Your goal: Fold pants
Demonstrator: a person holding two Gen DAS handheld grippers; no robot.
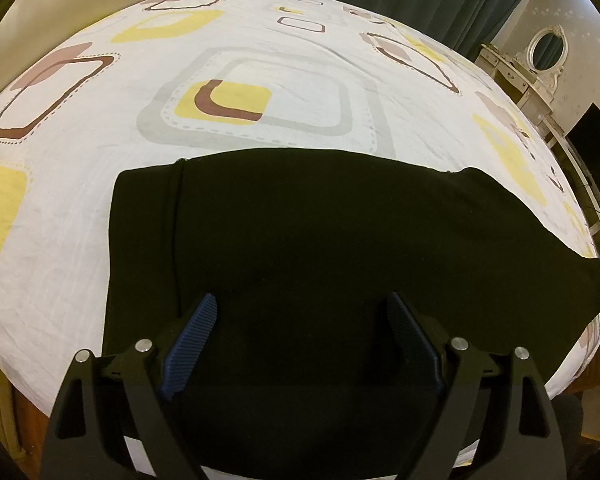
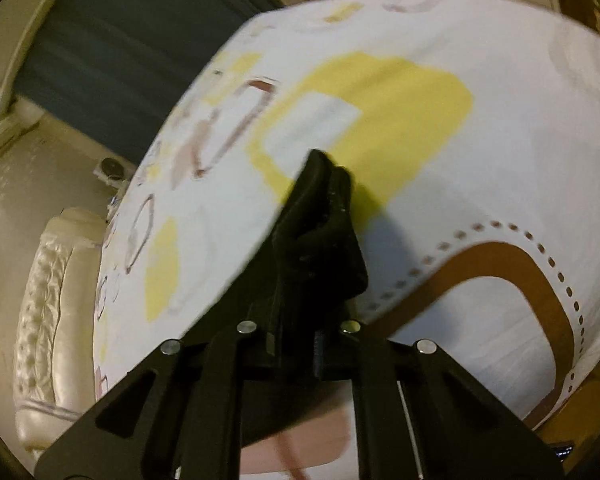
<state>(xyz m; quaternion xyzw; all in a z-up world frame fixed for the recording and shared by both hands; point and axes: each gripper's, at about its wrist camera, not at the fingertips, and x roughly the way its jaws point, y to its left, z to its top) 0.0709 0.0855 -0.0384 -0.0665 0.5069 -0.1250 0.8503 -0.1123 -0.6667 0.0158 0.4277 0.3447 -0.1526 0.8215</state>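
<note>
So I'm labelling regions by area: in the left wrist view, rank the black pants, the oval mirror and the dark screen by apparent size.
1. Black pants, by far the largest, though nearest the camera.
2. Dark screen.
3. Oval mirror, smallest; both sit far off at the distorted edge.

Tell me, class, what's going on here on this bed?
A person with a gripper in each hand is folding black pants spread on a patterned bedsheet. The left gripper hovers open over the pants, gripping nothing. The right gripper is shut on a bunch of black fabric, apparently an end of the pants. That view is blurred.
</note>
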